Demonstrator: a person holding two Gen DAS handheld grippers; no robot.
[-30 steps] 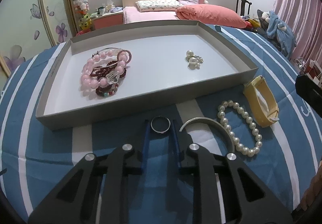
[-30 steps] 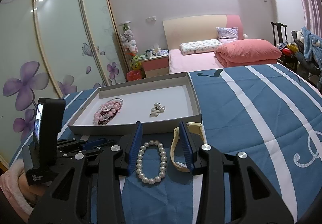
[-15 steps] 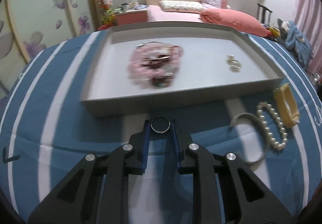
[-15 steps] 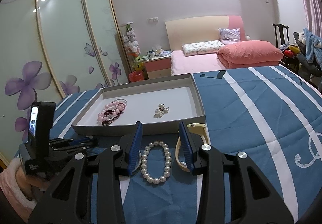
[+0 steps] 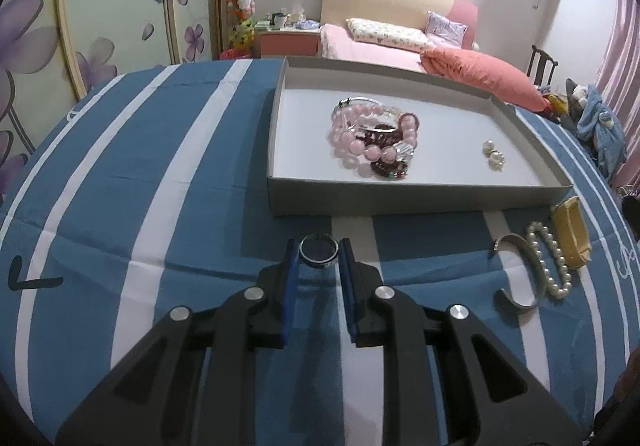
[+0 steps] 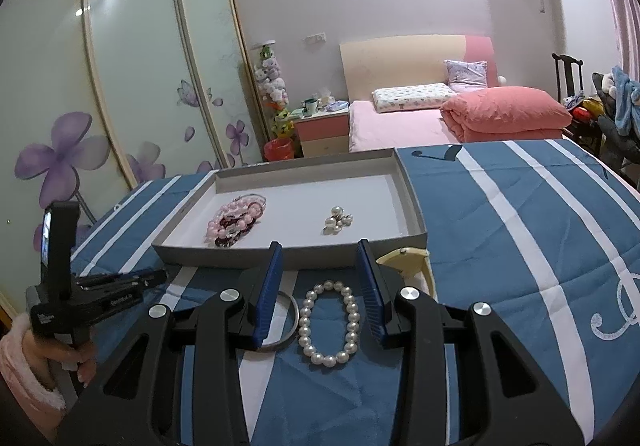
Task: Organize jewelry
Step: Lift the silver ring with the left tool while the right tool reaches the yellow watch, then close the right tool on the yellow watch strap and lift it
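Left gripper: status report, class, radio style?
Left gripper shut on ring, short of tray. Right gripper open above pearl bracelet. Path clear.

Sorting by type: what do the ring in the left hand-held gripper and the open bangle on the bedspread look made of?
Ring: looks like polished metal, silvery with a dark band and bright glints. Bangle: likely metal too, with a smooth grey sheen; the alloy cannot be told.

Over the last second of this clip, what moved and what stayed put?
The left gripper, still shut on the ring, swung left, so the tray now sits to its right. Nothing was let go. The right gripper stayed open over the pearl bracelet, and the pink bracelets and pearl earrings stayed in the tray.
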